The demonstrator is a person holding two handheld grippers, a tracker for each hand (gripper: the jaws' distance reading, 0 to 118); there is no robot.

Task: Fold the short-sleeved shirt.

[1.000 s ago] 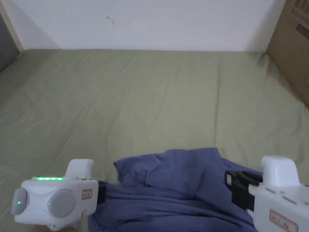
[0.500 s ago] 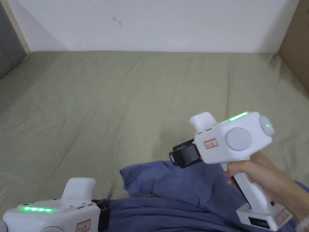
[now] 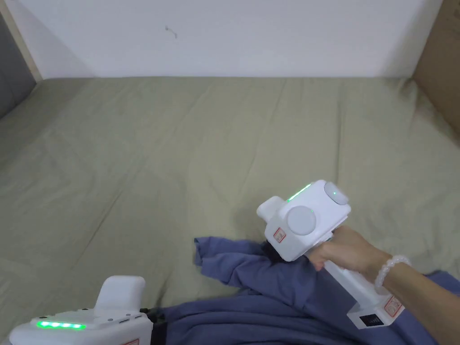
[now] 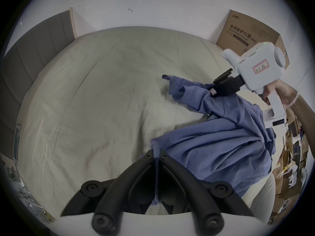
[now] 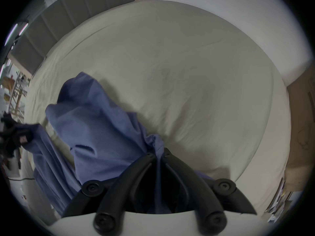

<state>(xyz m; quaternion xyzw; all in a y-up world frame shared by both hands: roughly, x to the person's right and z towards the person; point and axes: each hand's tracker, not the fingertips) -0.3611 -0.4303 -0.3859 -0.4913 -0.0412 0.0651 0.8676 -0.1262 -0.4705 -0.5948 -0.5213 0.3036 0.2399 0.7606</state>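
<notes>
The blue short-sleeved shirt (image 3: pixel 278 287) lies crumpled on the near part of an olive-green bed sheet (image 3: pixel 202 157). My right gripper (image 3: pixel 269 248) is held by a hand over the shirt's far edge, its jaws hidden behind its white body. In the right gripper view, the right gripper (image 5: pixel 157 152) is shut on a bunched fold of the shirt (image 5: pixel 95 120). In the left gripper view, the left gripper (image 4: pixel 157 155) is shut on a raised edge of the shirt (image 4: pixel 213 146). The left gripper (image 3: pixel 155 316) sits at the shirt's near left end.
A white wall runs behind the bed. A cardboard box (image 3: pixel 442 63) stands at the bed's right end, and a grey padded headboard (image 3: pixel 13 67) at its left. The far and left parts of the sheet are bare and lightly wrinkled. Stacked clutter (image 4: pixel 289 163) lies beyond the near edge.
The right gripper rose from the shirt's right side, swung left and came down on the far edge, now shut on fabric there. That edge has bunched up. The left gripper kept its hold.
</notes>
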